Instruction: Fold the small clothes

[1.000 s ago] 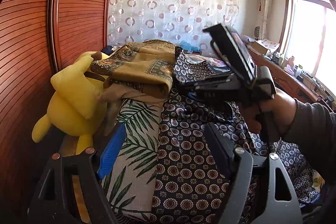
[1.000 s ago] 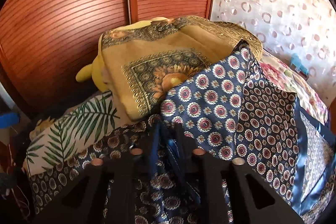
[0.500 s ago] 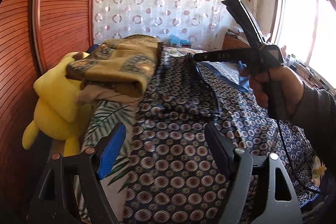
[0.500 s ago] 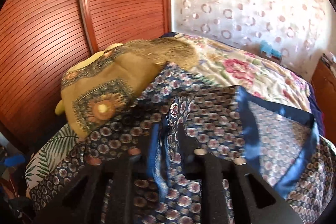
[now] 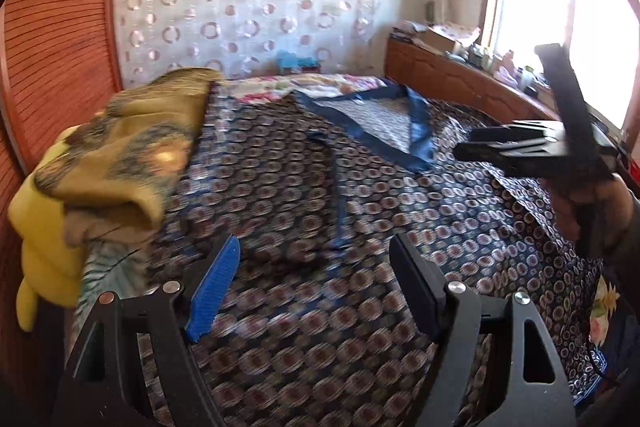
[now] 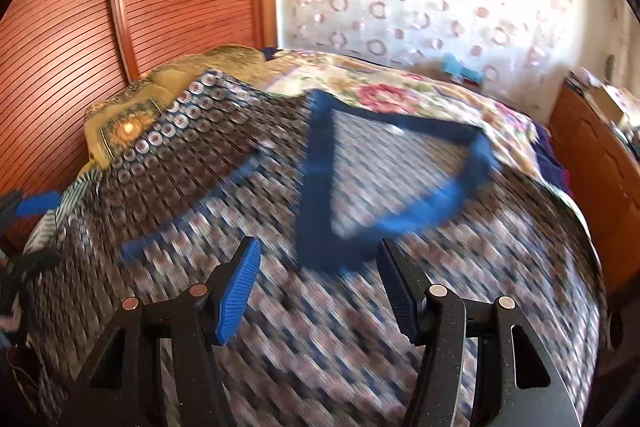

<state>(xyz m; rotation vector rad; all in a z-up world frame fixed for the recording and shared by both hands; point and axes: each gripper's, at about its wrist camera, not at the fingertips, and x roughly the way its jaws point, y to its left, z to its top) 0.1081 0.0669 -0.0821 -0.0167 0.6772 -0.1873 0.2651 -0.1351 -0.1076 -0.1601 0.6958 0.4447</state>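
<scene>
Released since a second earlier, the navy medallion-print satin garment (image 6: pixel 224 163) lay spread across the bed; right claw (image 6: pixel 318 281) was opening, empty, left claw (image 5: pixel 314 277) open. Smoothing wrinkles before folding seemed wise.

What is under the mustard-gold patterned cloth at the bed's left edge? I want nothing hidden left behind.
A yellow plush toy shows beneath the mustard-gold cloth, plus a beige fold. Anything deeper under the pile is covered and cannot be seen.

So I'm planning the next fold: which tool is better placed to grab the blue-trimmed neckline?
Probably the right tool: its jaws are opening, nothing between them, and the neckline lies just ahead. The left tool faces plain patterned garment fabric, further off.
</scene>
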